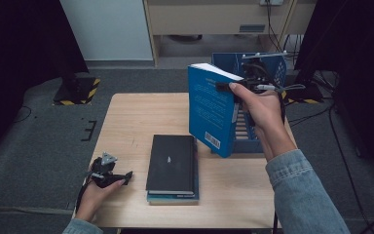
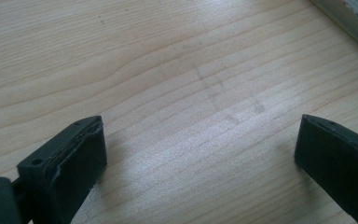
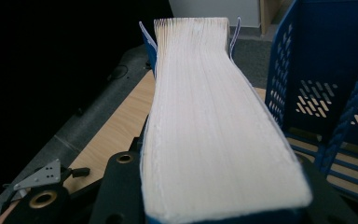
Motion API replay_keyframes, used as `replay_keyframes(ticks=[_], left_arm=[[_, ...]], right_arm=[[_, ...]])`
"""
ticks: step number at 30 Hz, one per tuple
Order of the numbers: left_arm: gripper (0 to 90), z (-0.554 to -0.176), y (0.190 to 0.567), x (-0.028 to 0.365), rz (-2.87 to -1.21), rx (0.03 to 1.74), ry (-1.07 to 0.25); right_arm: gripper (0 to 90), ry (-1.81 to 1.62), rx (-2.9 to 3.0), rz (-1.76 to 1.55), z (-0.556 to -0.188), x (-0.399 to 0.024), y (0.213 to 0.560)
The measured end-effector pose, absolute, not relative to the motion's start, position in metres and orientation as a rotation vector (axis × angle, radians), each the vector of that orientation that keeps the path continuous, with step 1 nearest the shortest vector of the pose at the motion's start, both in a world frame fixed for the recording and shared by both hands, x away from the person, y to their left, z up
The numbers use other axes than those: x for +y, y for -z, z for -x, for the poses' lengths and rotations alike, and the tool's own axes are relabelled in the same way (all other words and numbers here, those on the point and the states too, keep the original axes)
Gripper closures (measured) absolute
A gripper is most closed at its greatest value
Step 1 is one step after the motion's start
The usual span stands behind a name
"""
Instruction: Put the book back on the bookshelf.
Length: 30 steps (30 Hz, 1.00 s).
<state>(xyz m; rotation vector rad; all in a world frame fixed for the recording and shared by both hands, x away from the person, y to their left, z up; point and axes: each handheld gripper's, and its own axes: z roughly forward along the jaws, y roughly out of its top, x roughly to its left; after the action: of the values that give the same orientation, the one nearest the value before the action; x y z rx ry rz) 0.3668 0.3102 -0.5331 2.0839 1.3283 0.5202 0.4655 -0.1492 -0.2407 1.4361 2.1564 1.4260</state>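
Note:
My right gripper [image 1: 227, 85] holds a thick blue book [image 1: 210, 109] upright in the air, over the table's right side, just in front of a blue file rack [image 1: 268, 66]. In the right gripper view the white page edge of the blue book [image 3: 205, 116] runs away between the two black jaws, which press on its covers; the right gripper [image 3: 223, 207] is shut on it. My left gripper [image 1: 113, 176] rests low at the table's front left. Seen from the left gripper view, the left gripper [image 2: 200, 154] stands open over bare wood with nothing between its fingers [image 2: 65, 163].
A black book [image 1: 171, 163] lies flat on top of another book near the table's [image 1: 126, 122] front middle. The file rack [image 3: 326, 93] has slotted walls and upright dividers. Grey carpet surrounds the table. A pale edge [image 2: 349, 18] crosses the left gripper view's top right corner.

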Motion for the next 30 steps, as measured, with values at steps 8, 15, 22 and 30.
replay_keyframes(ticks=[8, 15, 22, 30], left_arm=[[1.5, -0.367, 0.533, 0.31, -2.084, 1.328, -0.52], [1.5, -0.366, 0.533, 0.31, -2.084, 1.328, -0.521], [1.5, -0.366, 0.533, 0.31, -2.084, 1.328, -0.52], [1.5, -0.367, 0.533, 0.31, -2.082, 1.328, -0.519]], right_arm=[[60.3, -1.432, 2.12, -1.466, -0.461, -0.165, 0.238], [60.3, -1.426, 2.094, -1.493, -0.46, -0.178, 0.24], [60.2, -1.406, 2.06, -1.527, -0.461, -0.187, 0.241], [60.2, -1.393, 2.037, -1.551, -0.462, -0.196, 0.242]])
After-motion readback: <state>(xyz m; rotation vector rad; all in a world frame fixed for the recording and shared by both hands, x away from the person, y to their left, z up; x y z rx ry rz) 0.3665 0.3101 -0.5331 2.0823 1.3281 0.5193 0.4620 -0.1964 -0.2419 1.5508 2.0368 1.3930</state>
